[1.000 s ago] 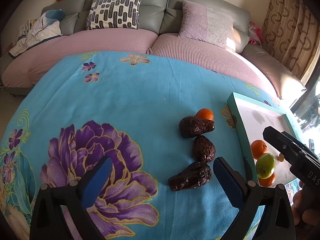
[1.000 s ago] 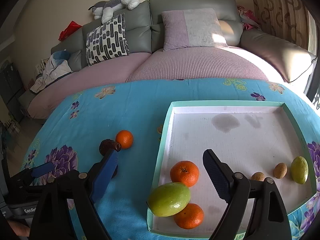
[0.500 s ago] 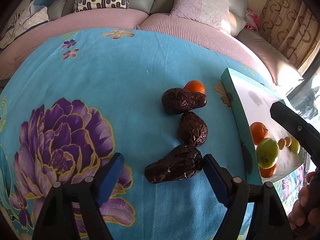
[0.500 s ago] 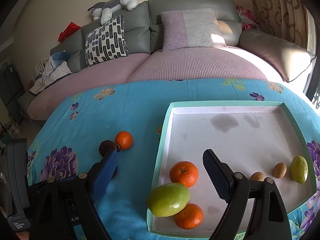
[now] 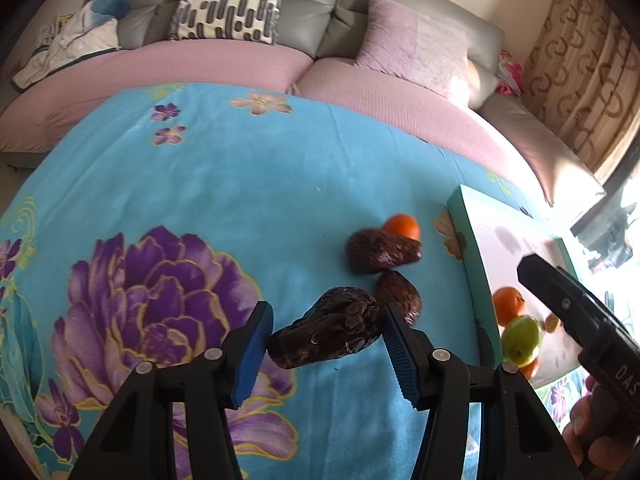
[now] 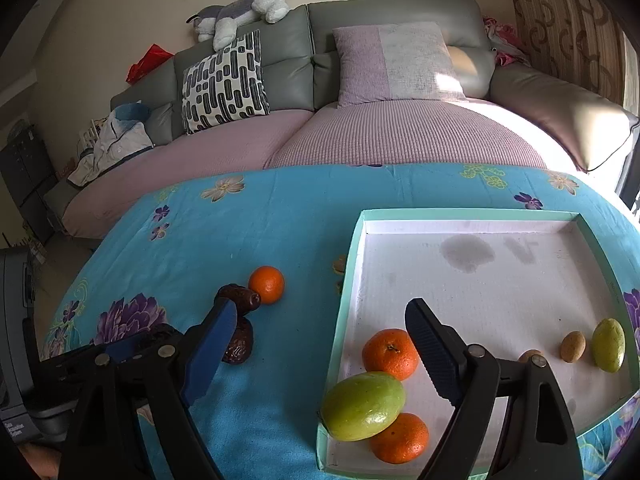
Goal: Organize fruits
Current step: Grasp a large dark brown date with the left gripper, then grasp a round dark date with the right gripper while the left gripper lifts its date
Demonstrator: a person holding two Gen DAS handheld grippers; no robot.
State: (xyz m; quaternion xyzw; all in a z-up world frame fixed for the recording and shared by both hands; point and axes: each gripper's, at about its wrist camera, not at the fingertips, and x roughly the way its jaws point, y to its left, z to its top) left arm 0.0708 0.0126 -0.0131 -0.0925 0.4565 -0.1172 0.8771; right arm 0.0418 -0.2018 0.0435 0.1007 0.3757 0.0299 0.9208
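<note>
Since 0.5 s ago your left gripper (image 5: 326,346) has narrowed its fingers onto the near date (image 5: 326,334) and raised it; the date now sits between the blue pads, off the cloth (image 5: 224,200), touching the left pad (image 5: 252,350) and very close to the right one. Grip looks closed on the date, though contact on the right side is not fully clear.

Just behind it, the second date (image 5: 400,294) lies on the cloth, partly hidden by the right finger. Beyond that, the third date (image 5: 380,254) lies touching a loose orange (image 5: 402,226).

Your right gripper (image 6: 316,344) hangs open and empty, unmoved, with its left finger over the cloth and its right finger over the tray (image 6: 472,216). In the left view it shows as a black body at the right edge, with your hand (image 5: 592,440) on it.

Tray sits on the table to the right of the dates. Near-left corner: a green fruit (image 6: 362,406) resting against two oranges, one behind it (image 6: 388,354) and one in front (image 6: 400,438). Near-right side: a smaller green fruit (image 6: 608,344) with two small brown fruits beside it (image 6: 572,346), one partly hidden by the finger.

Sofa (image 6: 360,40) with cushions stands behind the table.
</note>
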